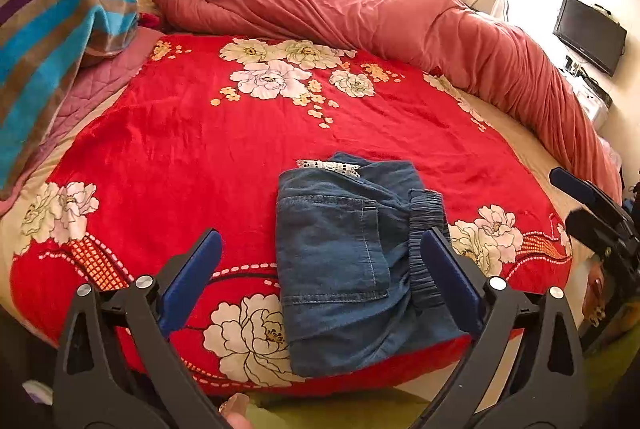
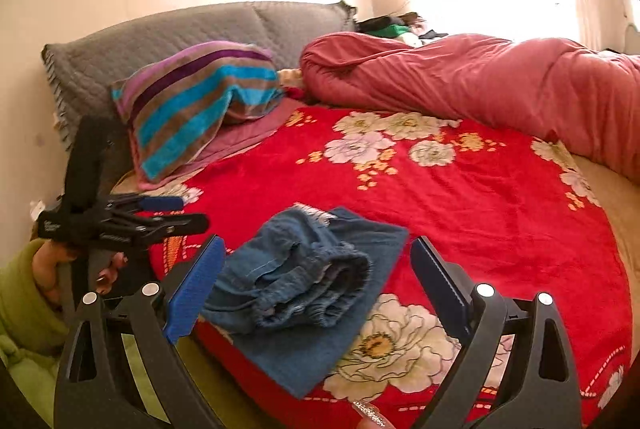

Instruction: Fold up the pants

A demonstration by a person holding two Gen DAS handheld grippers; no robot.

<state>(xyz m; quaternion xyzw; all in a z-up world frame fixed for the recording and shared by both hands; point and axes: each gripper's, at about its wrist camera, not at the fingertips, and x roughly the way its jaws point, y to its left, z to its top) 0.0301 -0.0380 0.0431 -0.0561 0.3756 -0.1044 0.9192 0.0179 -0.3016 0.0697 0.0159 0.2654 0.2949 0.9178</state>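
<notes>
Pants (image 1: pixel 344 265) folded on red blanket (image 1: pixel 192 157), elastic waistband facing right gripper (image 2: pixel 316 293)

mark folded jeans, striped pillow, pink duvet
folded jeans (image 1: pixel 332 253): left wrist view, back pocket panel.
striped pillow (image 2: pixel 188 109): right wrist view, middle of striped face.
pink duvet (image 1: pixel 360 17): left wrist view, top of bunched roll.

We see blue denim pants (image 1: pixel 340 269) on a red blanket (image 1: pixel 200 149) printed with white flowers. Behind lie a dusty-red duvet (image 1: pixel 360 13), a turquoise-brown-purple striped pillow (image 2: pixel 188 109) and grey quilted cushions (image 2: pixel 160 33).
</notes>
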